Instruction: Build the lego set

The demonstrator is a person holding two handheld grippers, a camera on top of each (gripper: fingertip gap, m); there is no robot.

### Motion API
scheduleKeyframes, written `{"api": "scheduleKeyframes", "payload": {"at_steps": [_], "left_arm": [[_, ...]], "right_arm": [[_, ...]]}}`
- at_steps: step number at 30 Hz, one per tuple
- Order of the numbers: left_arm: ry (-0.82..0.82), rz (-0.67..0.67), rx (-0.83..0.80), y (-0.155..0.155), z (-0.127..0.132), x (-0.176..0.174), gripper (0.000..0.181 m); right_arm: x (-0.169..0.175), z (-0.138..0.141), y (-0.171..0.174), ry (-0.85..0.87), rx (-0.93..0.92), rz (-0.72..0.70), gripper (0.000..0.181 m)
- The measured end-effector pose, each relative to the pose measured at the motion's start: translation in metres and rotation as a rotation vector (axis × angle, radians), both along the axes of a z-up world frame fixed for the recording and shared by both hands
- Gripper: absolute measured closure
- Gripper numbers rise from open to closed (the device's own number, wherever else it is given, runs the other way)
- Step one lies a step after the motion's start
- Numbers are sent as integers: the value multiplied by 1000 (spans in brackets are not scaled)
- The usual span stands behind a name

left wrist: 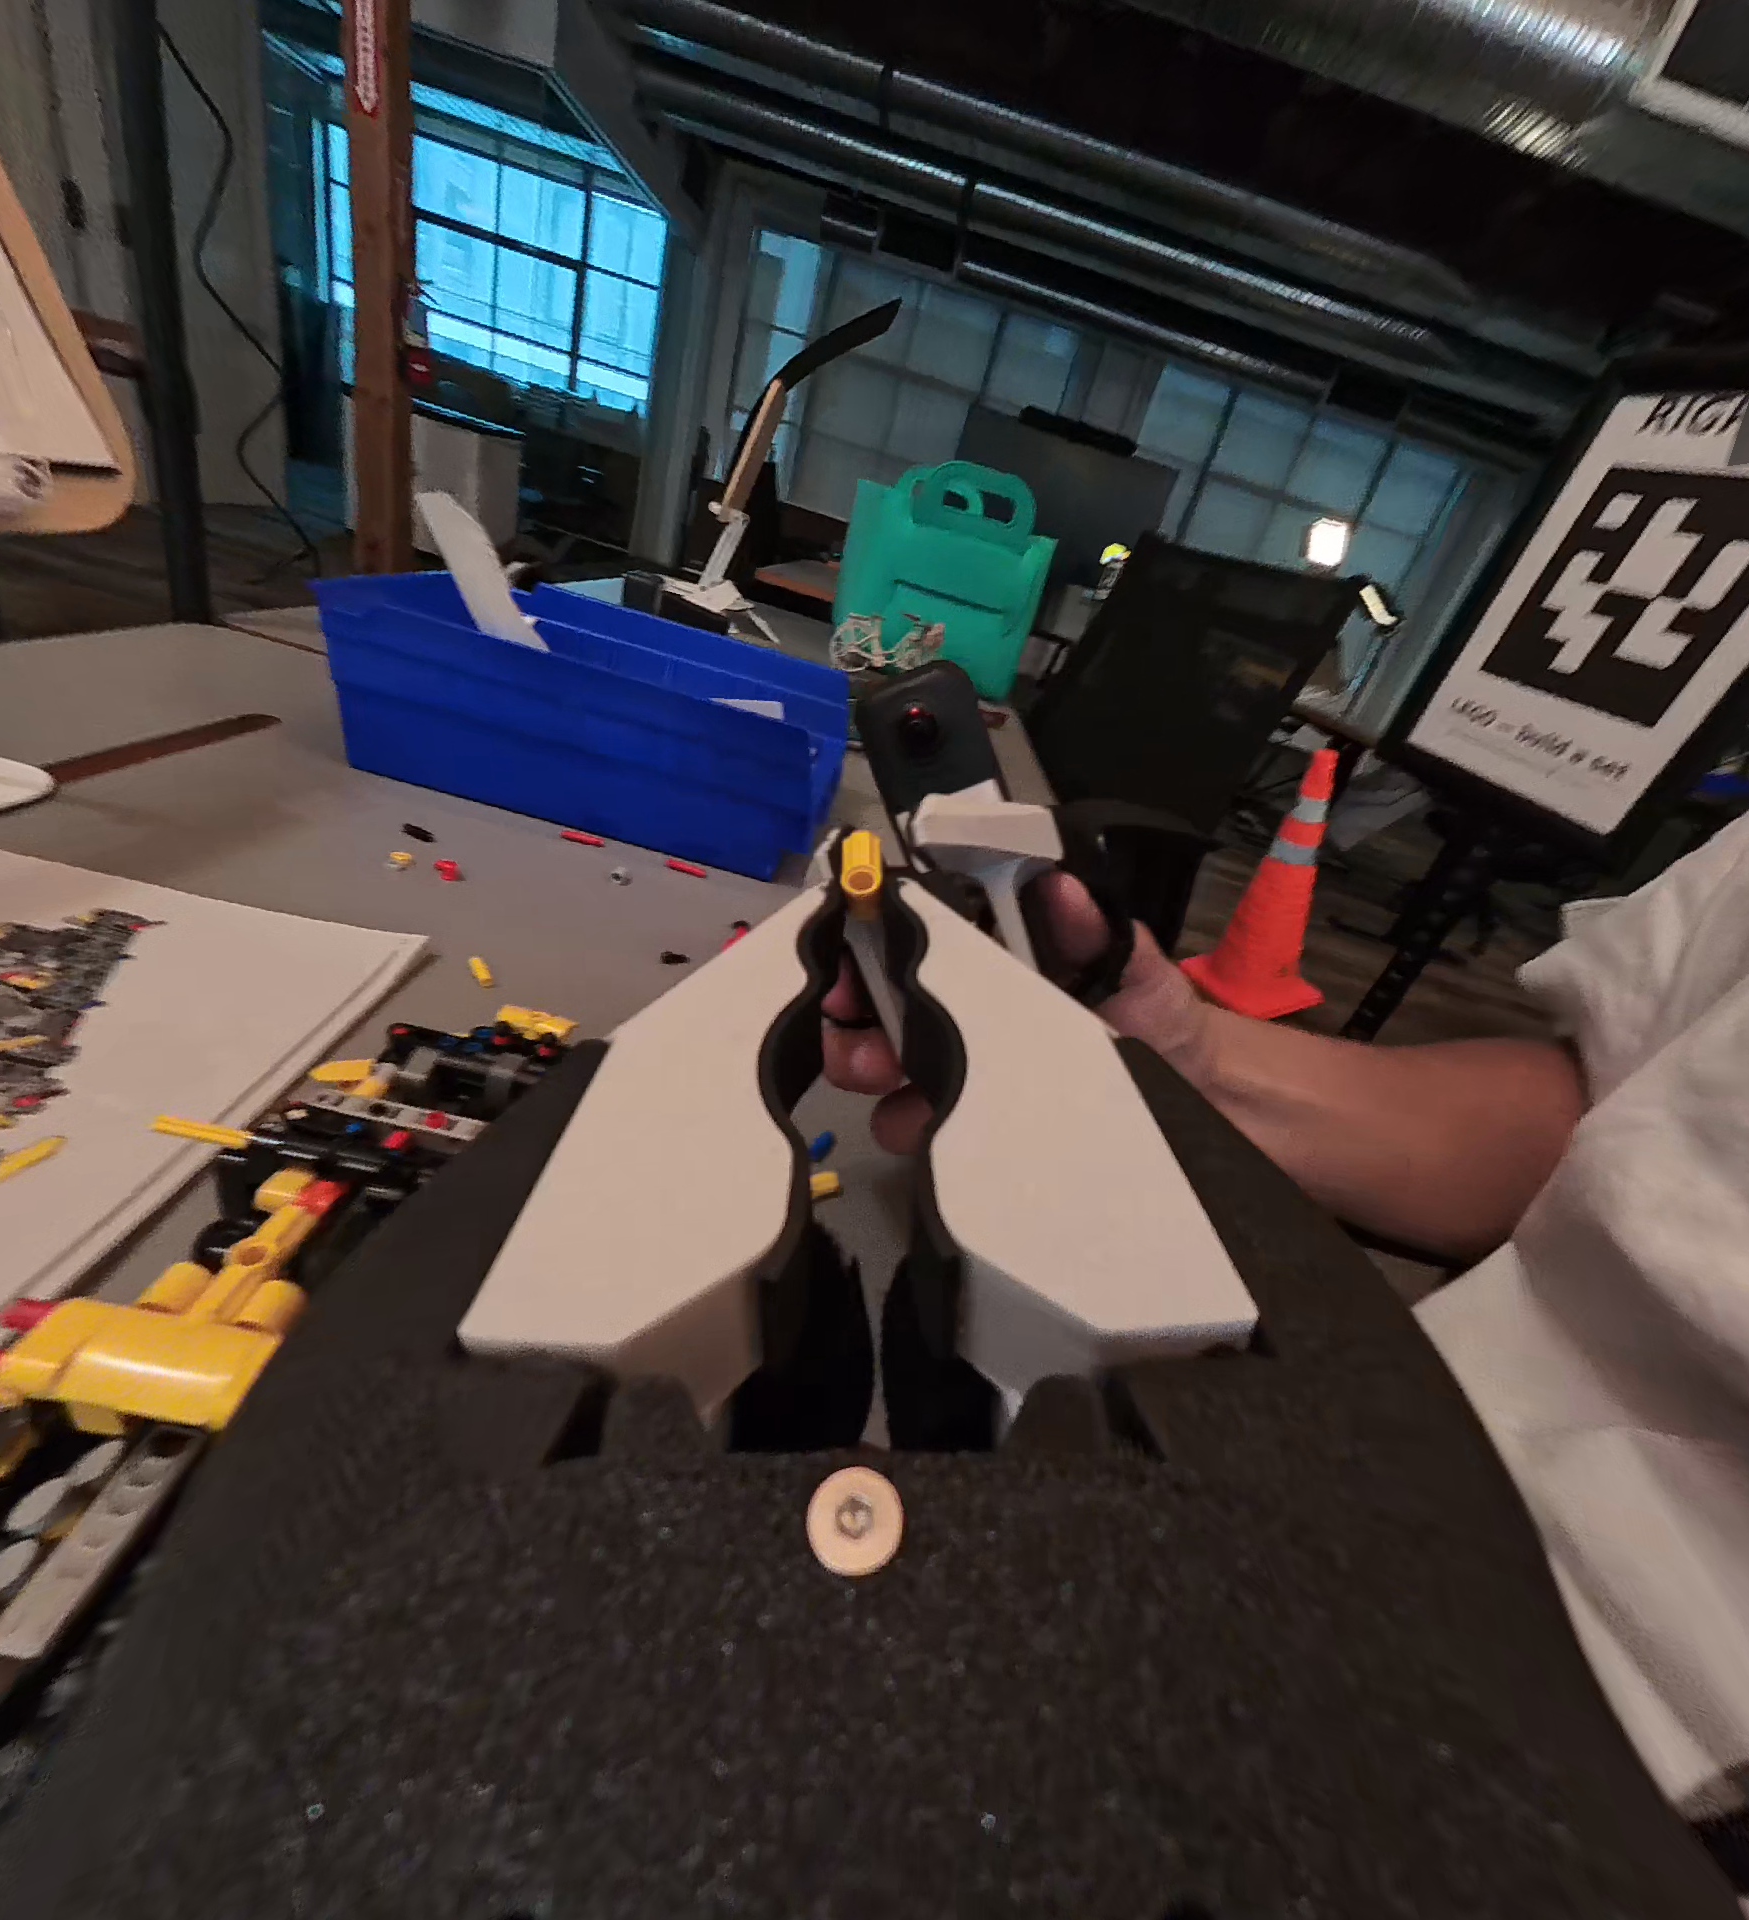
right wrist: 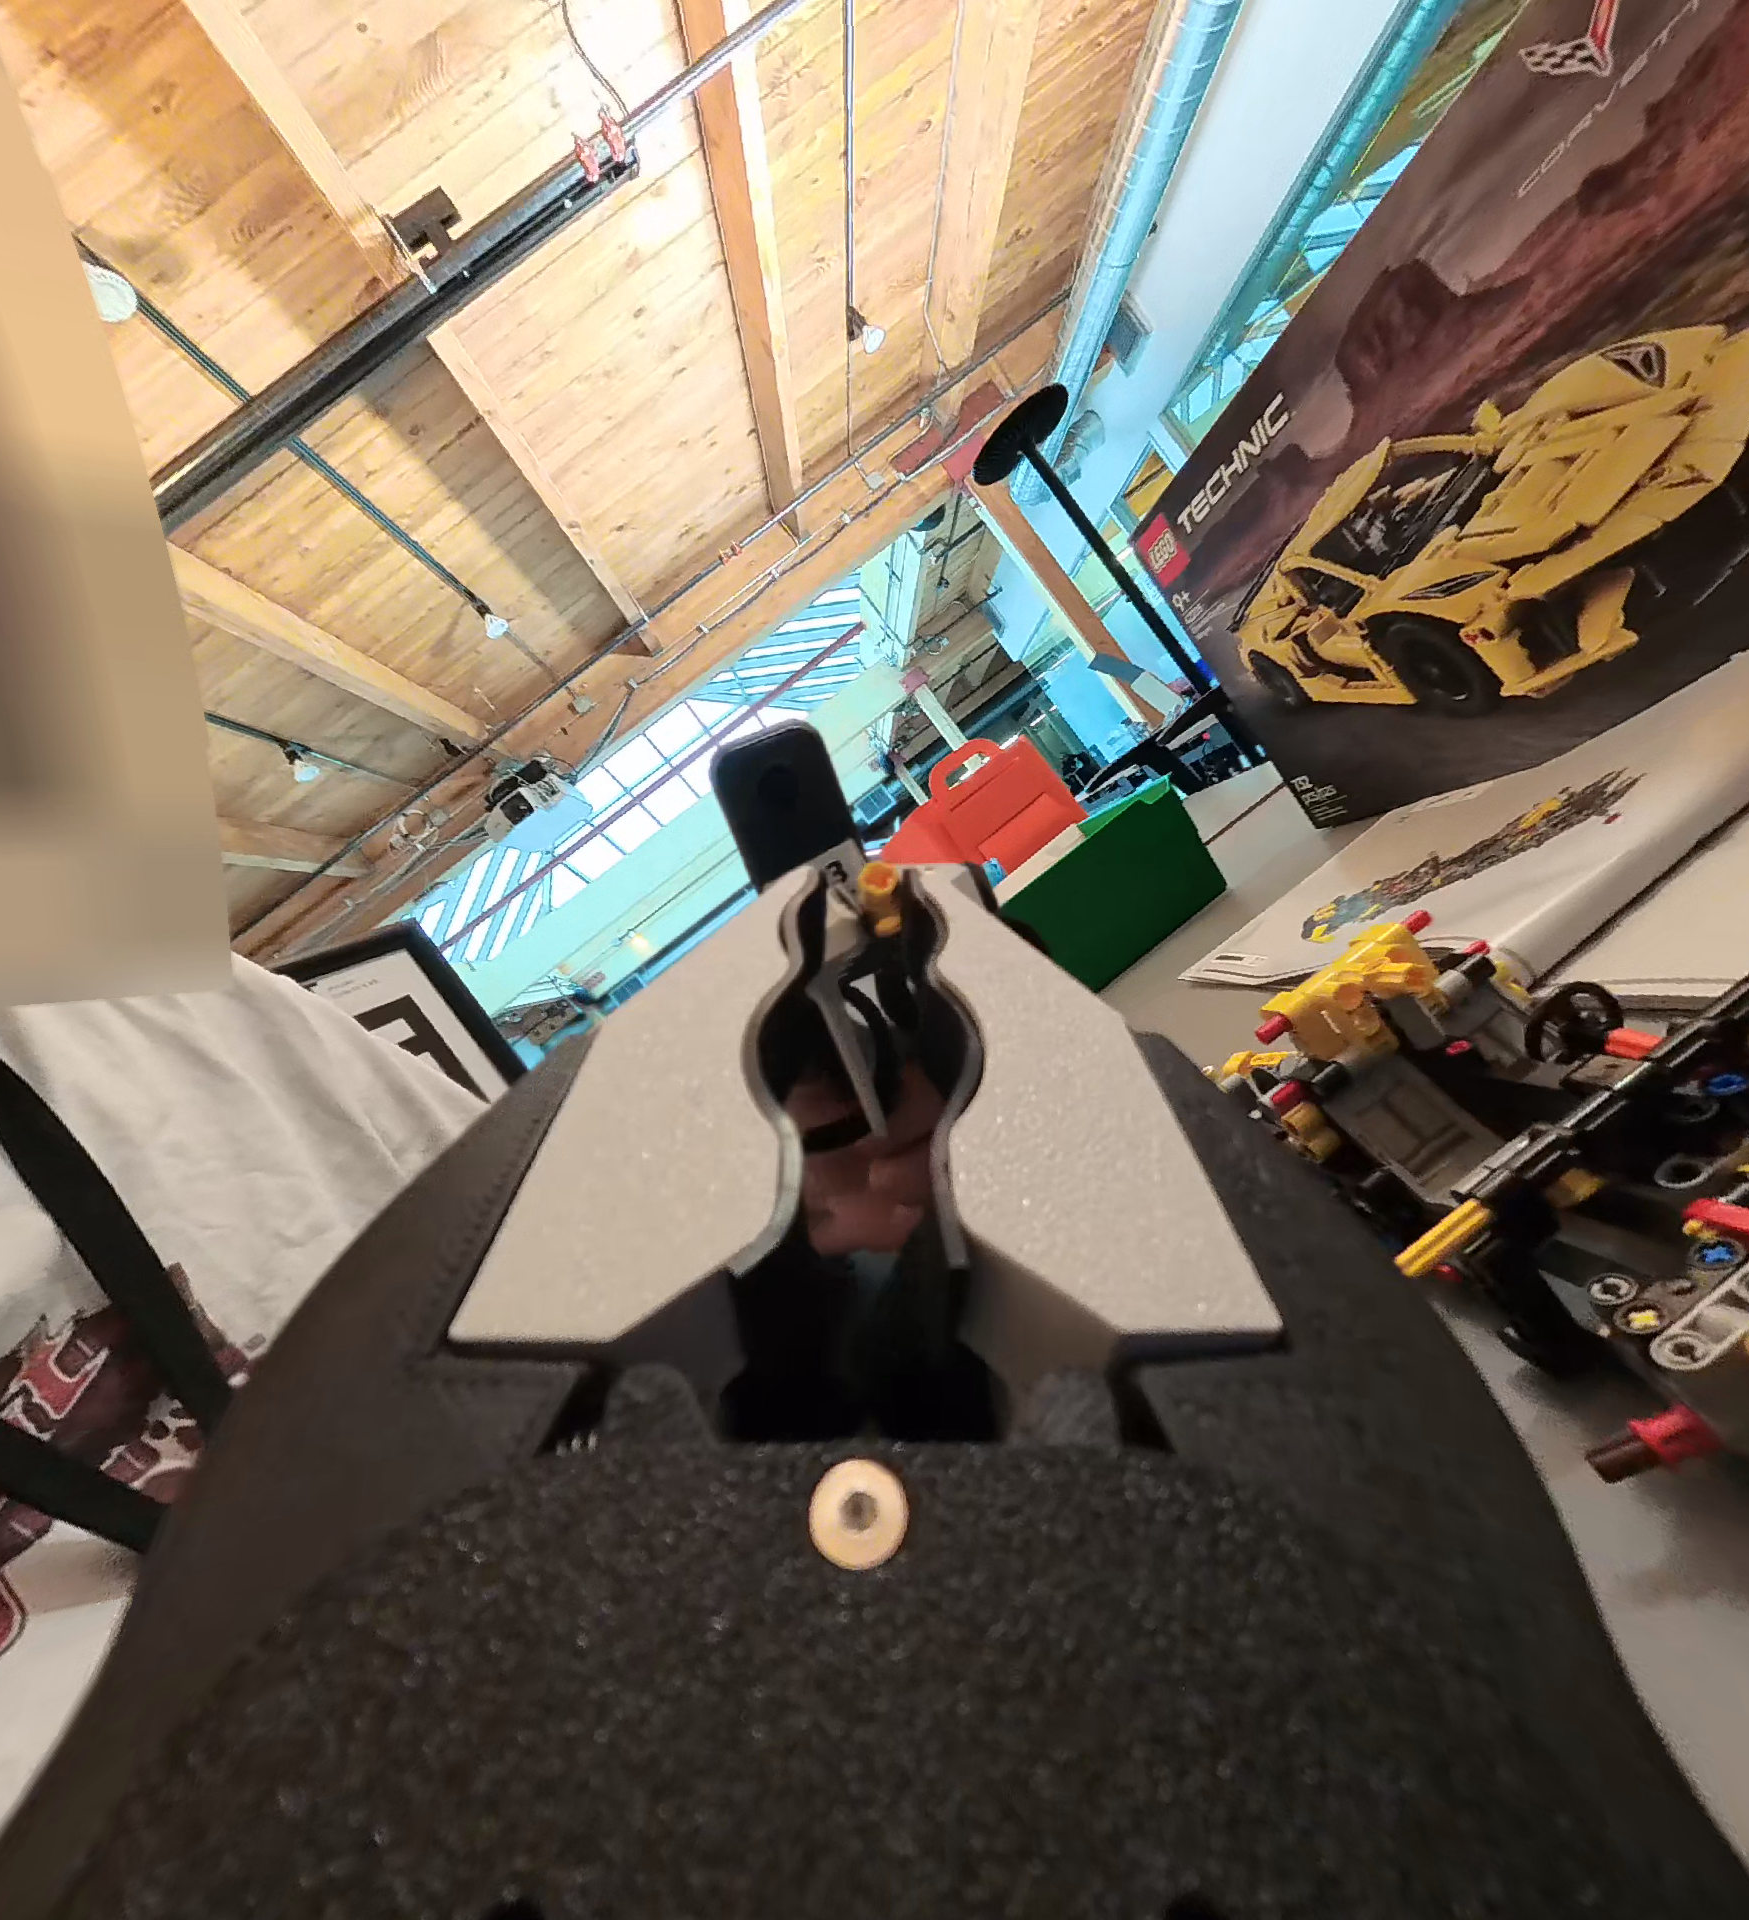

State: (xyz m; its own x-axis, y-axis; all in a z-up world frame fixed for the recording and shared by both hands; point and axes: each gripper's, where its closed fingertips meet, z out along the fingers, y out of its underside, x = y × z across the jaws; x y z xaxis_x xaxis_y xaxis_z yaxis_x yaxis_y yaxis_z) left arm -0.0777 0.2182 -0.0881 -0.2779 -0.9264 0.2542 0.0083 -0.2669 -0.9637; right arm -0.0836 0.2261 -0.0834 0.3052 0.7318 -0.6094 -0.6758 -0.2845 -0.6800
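My left gripper [left wrist: 862, 891] is raised above the table and shut on a small yellow lego pin [left wrist: 859, 864] at its tips. My right gripper [right wrist: 868, 896] faces it tip to tip; it also shows in the left wrist view [left wrist: 984, 831], held by a hand [left wrist: 1150, 997]. The yellow pin [right wrist: 882, 891] sits between the right gripper's nearly closed tips with a small gap on its left; I cannot tell whether they grip it. The part-built black, grey and yellow lego car [left wrist: 402, 1101] [right wrist: 1472, 1091] lies on the table below.
An open instruction booklet [left wrist: 174, 1018] [right wrist: 1472, 862] lies beside the car. A blue bin [left wrist: 579, 717] stands behind loose small pieces [left wrist: 579, 836]. The lego box [right wrist: 1524, 468] and a green bin [right wrist: 1119, 894] stand at the back. An orange cone [left wrist: 1275, 904] is on the floor. Only a small space, under 4 cm, lies between the two pairs of fingers.
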Motion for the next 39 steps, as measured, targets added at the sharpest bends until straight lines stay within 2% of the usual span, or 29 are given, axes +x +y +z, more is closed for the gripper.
{"api": "scheduleKeyframes", "payload": {"at_steps": [3, 8, 11, 13, 28, 36, 39], "left_arm": [[7, 109, 156, 14, -2, -1, 174], [78, 335, 689, 32, -14, -2, 174], [104, 361, 929, 27, -25, 0, 174], [96, 360, 1003, 21, -29, 1, 174], [63, 341, 1046, 8, -28, 2, 174], [53, 361, 1019, 9, -24, 2, 174], [17, 359, 1001, 4, -19, 1, 174]], "right_arm": [[0, -3, 2, -1, -26, 6, 163], [2, -21, 11, -60, -144, -15, 160], [2, -24, 12, -55, -179, -1, 160], [5, -24, 13, -43, -183, -10, 162], [3, -26, 12, -52, -182, 4, 173], [1, -23, 11, 1, -188, 54, 175], [-1, -19, 6, 64, -185, 125, 175]]}}
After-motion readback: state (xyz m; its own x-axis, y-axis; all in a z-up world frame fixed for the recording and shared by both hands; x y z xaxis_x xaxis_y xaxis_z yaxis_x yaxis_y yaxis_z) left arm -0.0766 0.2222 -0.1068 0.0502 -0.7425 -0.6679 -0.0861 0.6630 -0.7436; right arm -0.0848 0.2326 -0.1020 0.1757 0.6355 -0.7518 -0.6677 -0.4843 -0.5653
